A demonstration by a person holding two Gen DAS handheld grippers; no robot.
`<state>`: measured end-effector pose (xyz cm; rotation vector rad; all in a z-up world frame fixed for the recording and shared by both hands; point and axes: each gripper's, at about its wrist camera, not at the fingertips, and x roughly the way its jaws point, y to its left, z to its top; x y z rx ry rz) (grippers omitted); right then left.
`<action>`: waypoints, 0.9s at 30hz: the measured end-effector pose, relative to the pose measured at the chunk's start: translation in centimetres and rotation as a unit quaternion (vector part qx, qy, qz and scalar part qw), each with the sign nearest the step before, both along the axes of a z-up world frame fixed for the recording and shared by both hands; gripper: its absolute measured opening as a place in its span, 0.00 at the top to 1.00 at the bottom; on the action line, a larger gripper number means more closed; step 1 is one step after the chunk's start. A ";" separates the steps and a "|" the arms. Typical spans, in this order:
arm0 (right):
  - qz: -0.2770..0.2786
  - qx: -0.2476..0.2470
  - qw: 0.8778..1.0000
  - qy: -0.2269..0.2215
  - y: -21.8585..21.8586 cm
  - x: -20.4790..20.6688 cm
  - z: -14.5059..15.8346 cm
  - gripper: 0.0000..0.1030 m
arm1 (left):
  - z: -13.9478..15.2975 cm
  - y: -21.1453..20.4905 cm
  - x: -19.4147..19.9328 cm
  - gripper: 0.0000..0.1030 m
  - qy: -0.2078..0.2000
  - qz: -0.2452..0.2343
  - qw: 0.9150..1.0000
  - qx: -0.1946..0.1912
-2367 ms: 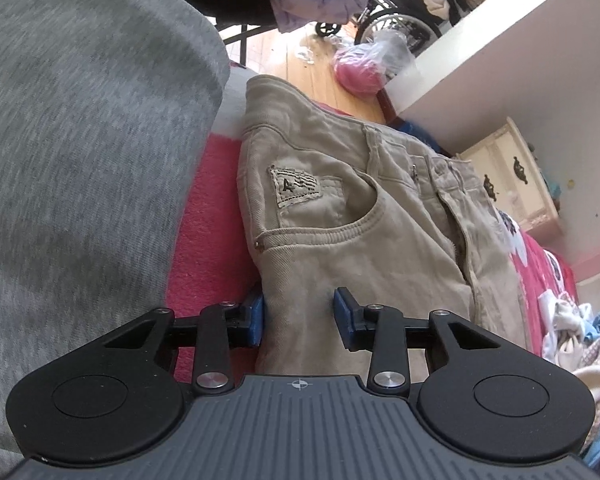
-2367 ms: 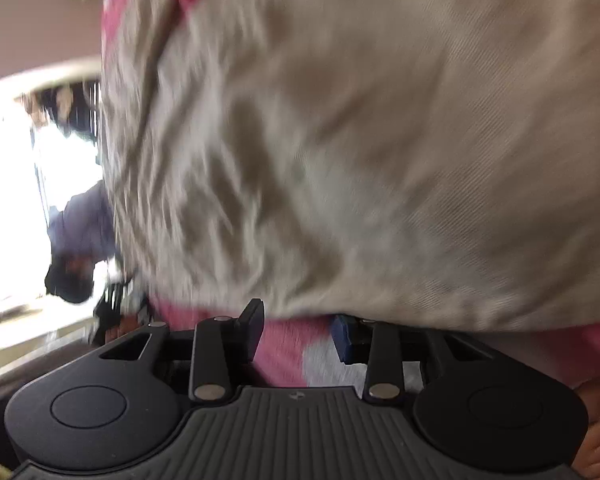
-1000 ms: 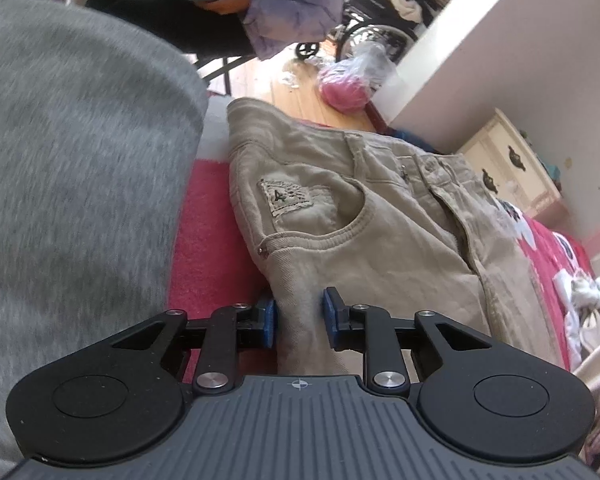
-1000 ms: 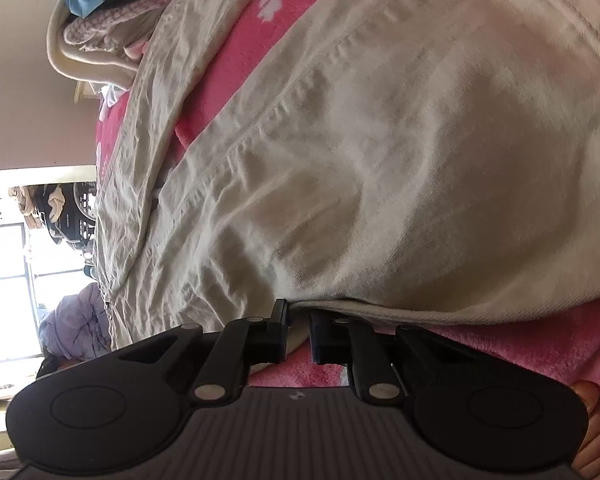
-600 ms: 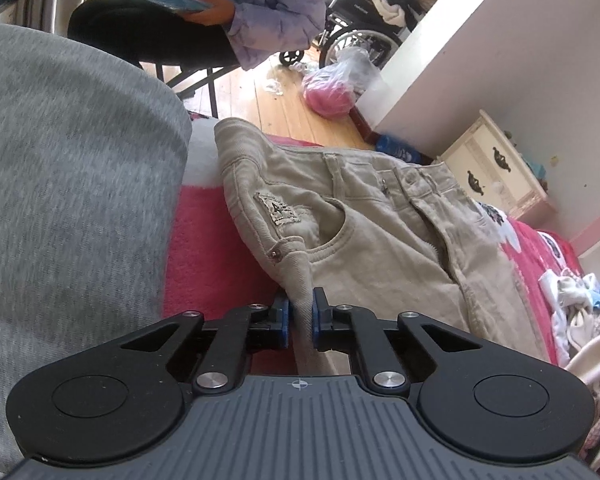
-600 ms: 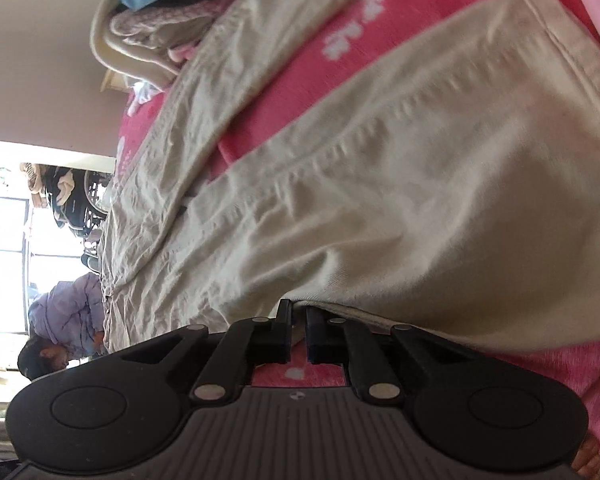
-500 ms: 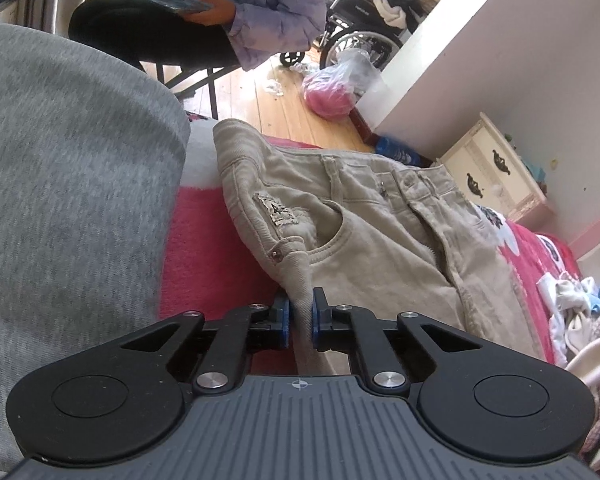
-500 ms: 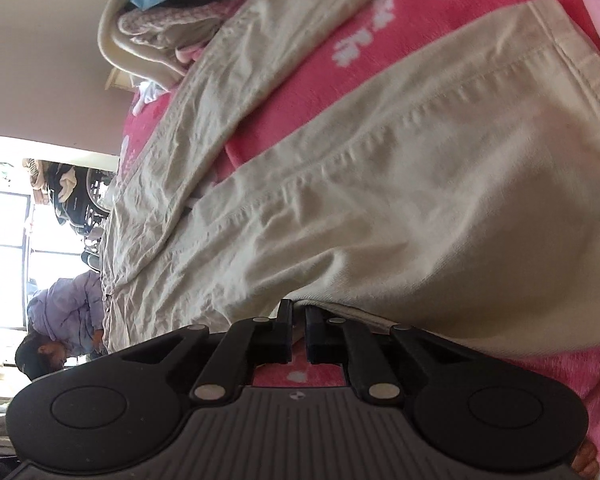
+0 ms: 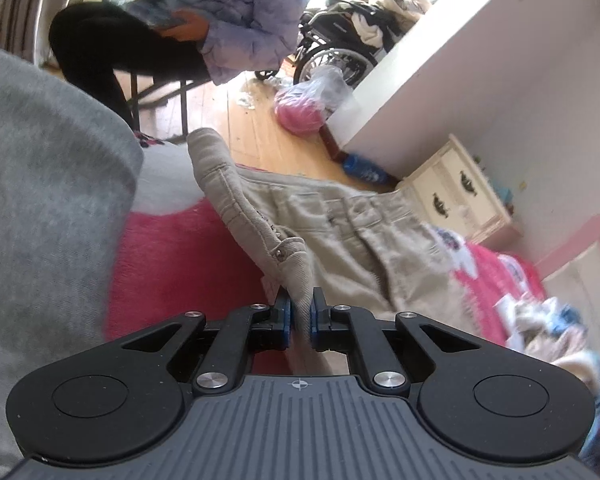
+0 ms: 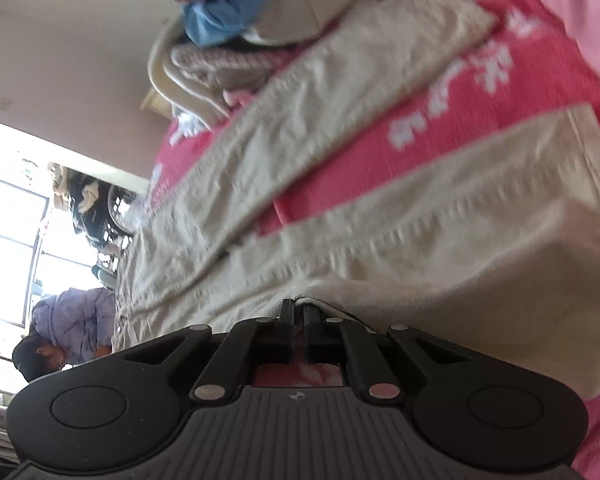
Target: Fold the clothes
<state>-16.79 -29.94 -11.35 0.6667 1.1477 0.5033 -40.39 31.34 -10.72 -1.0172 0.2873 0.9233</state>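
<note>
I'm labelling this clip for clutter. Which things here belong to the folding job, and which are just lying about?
Job: khaki trousers, left gripper, right gripper, both clamped on the trousers' edge.

Lying about: clothes pile, pink bag, wheelchair, blue bottle, white drawers.

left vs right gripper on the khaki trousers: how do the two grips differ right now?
The left gripper pinches the khaki trousers by the front pocket near the waistband; the right gripper pinches the side edge of a leg. The left grip has raised its fabric into a ridge off the pink blanket; the right's fabric lies lower, less lifted. Both are shut on the fabric.
</note>
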 end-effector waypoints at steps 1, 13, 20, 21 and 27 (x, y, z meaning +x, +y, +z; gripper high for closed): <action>-0.002 0.001 1.000 -0.005 0.1 0.1 0.2 0.96 | 0.1 0.1 0.1 0.93 -0.007 0.001 1.000 -0.003; -0.016 0.008 0.998 -0.057 0.5 1.8 2.2 0.96 | 2.1 0.7 3.6 0.93 -0.023 -0.029 0.999 0.038; -0.037 0.025 0.995 -0.093 0.7 4.4 3.9 0.96 | 3.1 0.9 6.3 0.93 -0.023 -0.046 0.997 0.063; -0.040 0.026 0.994 -0.095 0.8 4.8 4.0 0.96 | 3.2 0.9 6.8 0.93 -0.022 -0.048 0.996 0.069; -0.054 0.028 0.993 -0.101 1.2 7.0 4.2 0.96 | 3.8 1.5 9.6 0.93 -0.024 -0.064 0.994 0.091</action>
